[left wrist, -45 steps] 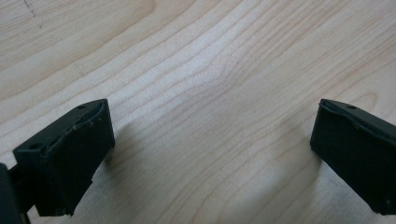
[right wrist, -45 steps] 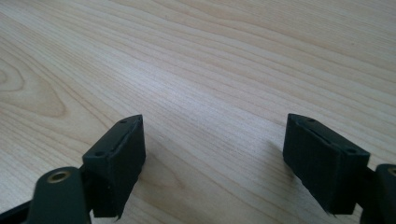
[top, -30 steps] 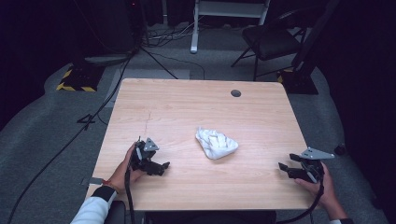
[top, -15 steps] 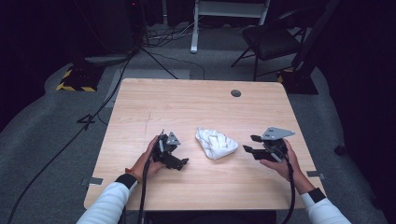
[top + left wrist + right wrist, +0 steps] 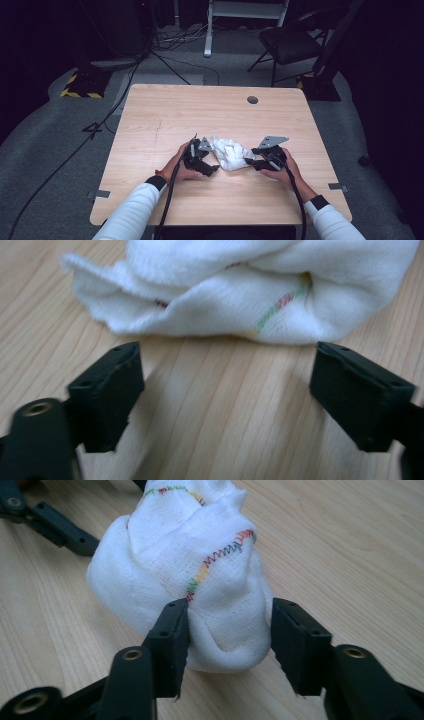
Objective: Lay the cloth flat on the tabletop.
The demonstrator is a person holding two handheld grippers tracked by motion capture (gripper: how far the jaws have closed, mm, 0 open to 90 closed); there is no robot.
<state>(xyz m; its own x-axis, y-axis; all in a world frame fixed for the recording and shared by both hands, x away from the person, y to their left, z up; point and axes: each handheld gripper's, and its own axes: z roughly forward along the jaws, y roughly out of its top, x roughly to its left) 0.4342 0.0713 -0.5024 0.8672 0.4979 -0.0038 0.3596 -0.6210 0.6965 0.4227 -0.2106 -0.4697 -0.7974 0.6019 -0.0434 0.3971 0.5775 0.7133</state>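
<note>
A crumpled white cloth [image 5: 231,153] with coloured stitching lies on the wooden table [image 5: 200,110], a little right of centre. My left gripper [image 5: 212,168] is at its left side; in the left gripper view [image 5: 225,355] the jaws stand wide apart, have just been closing, and hold nothing, with the cloth [image 5: 260,295] just ahead of them. My right gripper [image 5: 250,162] is at the cloth's right end. In the right gripper view [image 5: 227,625] its jaws flank the cloth's [image 5: 200,570] near bulge and have just been closing; one pad touches the fabric, the other stands a sliver off.
A round cable hole [image 5: 252,100] sits near the table's far edge. Beyond the table stand a dark chair [image 5: 290,45] and a white stand [image 5: 245,15], with cables on the grey floor. Each gripper trails a black cable over the near table edge.
Both hands have moved inward from the table's sides to the cloth. The right gripper came in from the right edge and now has its jaws around the cloth's end. The cloth has not moved.
</note>
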